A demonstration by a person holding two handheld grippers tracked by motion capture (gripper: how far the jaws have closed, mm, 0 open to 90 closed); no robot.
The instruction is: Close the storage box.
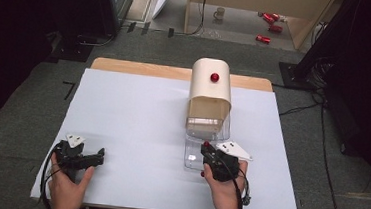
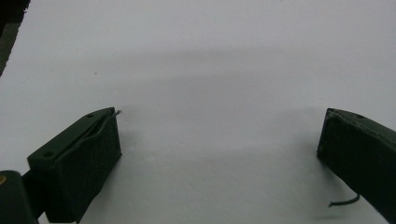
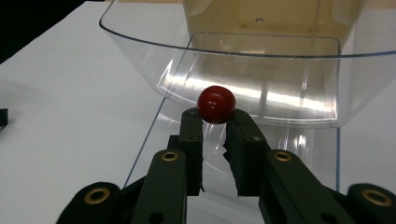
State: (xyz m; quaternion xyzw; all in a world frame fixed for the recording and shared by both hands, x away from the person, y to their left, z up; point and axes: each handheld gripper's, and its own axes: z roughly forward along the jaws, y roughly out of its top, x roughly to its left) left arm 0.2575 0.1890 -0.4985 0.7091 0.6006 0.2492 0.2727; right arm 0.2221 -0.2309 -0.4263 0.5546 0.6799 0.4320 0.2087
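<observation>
Drawer-pulling looks to be the step in hand — the right gripper point(image 3: 215, 122) has its fingers point(image 3: 191, 140) closed almost together on a small red knob point(image 3: 215, 104), which sits at the front of a clear plastic drawer point(image 3: 261, 70). In the high view that drawer point(image 1: 193, 153) is drawn forward out of the cream cabinet point(image 1: 210, 89) near the far edge of the white worktop point(image 1: 136, 126), and the right gripper point(image 1: 205, 147) is at its front end. A second red knob point(image 1: 214, 77) sits on top of the cabinet, untouched.

The left gripper point(image 1: 101, 154) rests on the worktop well apart from the cabinet, fingers point(image 2: 86, 158) spread wide with nothing between them — bare white surface in its own view.

Whichever way the drawer goes next, my judgement is that the move calls for a straight pull or push along the drawer's slide line with the grip kept firm; the knob is round and glossy, so it could slip out. The free left gripper could steady the light cabinet.
</observation>
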